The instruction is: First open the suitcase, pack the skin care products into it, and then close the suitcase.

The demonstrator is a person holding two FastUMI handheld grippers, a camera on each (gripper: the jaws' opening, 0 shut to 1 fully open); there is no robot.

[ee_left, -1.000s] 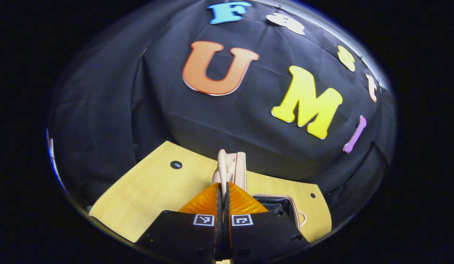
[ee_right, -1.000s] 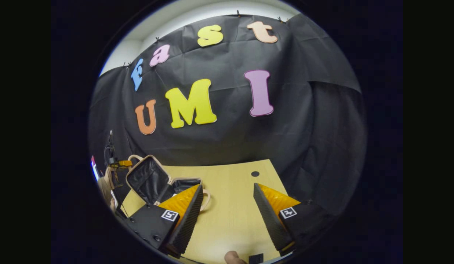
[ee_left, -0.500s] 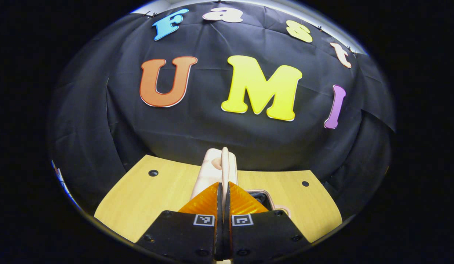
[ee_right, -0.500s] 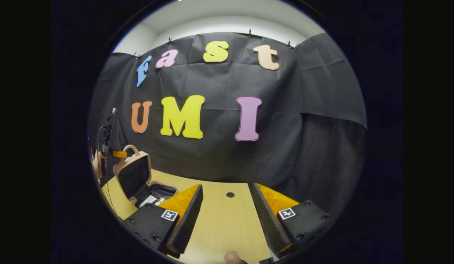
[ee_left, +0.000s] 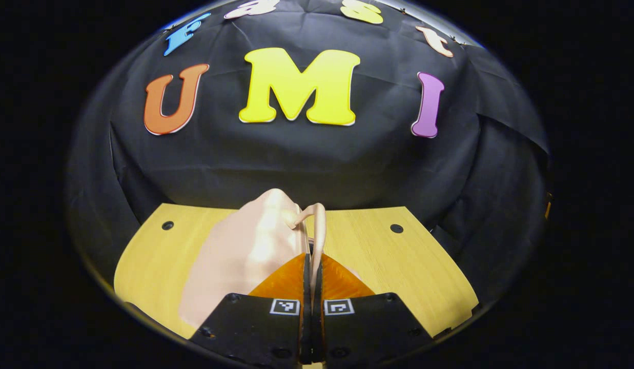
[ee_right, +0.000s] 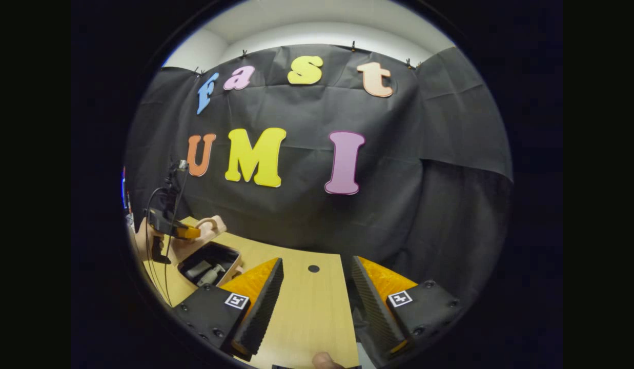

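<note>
Beige suitcase [ee_left: 245, 256] handle [ee_left: 317, 230] pinched by left gripper [ee_left: 311, 261].

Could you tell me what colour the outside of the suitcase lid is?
Pale pink; the suitcase lid shows best in the left gripper view.

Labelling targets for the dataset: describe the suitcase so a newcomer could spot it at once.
Start at the yellow wooden table before the black cloth wall; in the right gripper view, look to its far left end. The suitcase is the small pale-pink case there, skin care products in its dark interior. Its looped handle sits pinched in the left tool.
</note>
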